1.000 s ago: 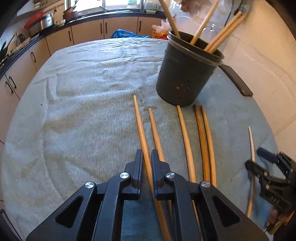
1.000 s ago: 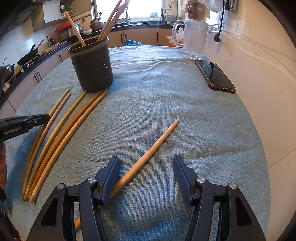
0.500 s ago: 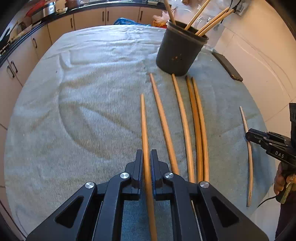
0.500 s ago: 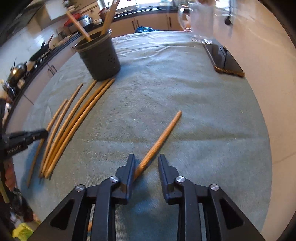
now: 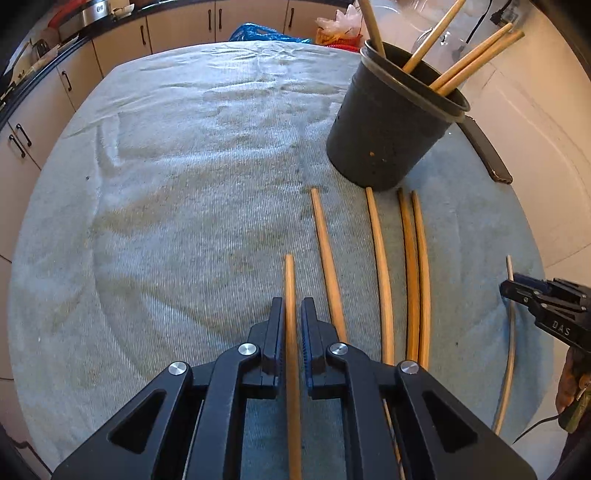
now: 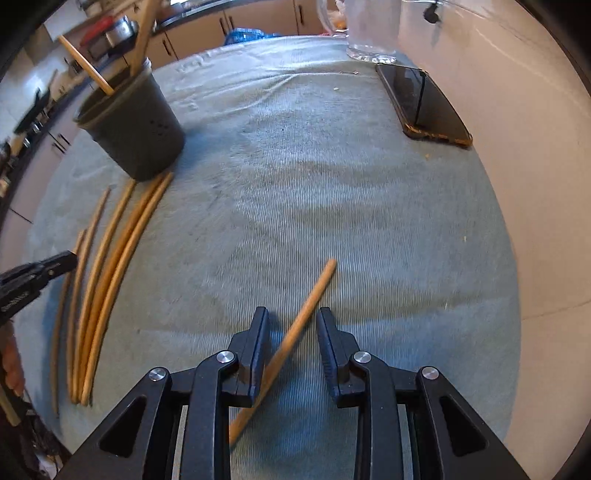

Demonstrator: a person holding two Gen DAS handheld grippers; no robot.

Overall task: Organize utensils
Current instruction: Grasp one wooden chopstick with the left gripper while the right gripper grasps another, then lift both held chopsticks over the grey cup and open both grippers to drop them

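Left wrist view: a grey-green ribbed towel [image 5: 192,192] covers the whole worktop, rumpled toward the far edge. Beyond it run cream cabinets [image 5: 177,26] under a dark counter, with a blue bag [image 5: 258,34] at the towel's far rim and a white wall to the right. The left gripper [image 5: 291,314] is pinched on one wooden stick [image 5: 290,280], which runs straight out between the pads and back under the gripper body. Just right of it four more sticks [image 5: 382,280] lie on the towel – one alone, one beside it, then a touching pair – all pointing at the dark utensil pot [image 5: 384,136] ahead and to the right. At least four sticks stand in the pot; their tops are cut off by the frame. A dark phone [image 5: 487,151] shows edge-on behind the pot. Far right, the right gripper [image 5: 517,291] sits over a thin sixth stick, partly hiding it.

Right wrist view: same towel, wall on the right, blurred kitchen at left. The right gripper [image 6: 290,328] stands partly spread around a single stick [image 6: 310,295] that crosses the gap at a slant; it touches the left finger [image 6: 258,339] and is clear of the right one – no firm pinch is visible. The phone [image 6: 424,103] lies ahead to the right, a clear jug [image 6: 369,33] beyond it, top cut off. Ahead-left stands the pot [image 6: 136,122], blurred, with the loose sticks [image 6: 110,266] fanned below it; their count is hard to make out here. The left gripper [image 6: 70,258] pokes in at the left edge.
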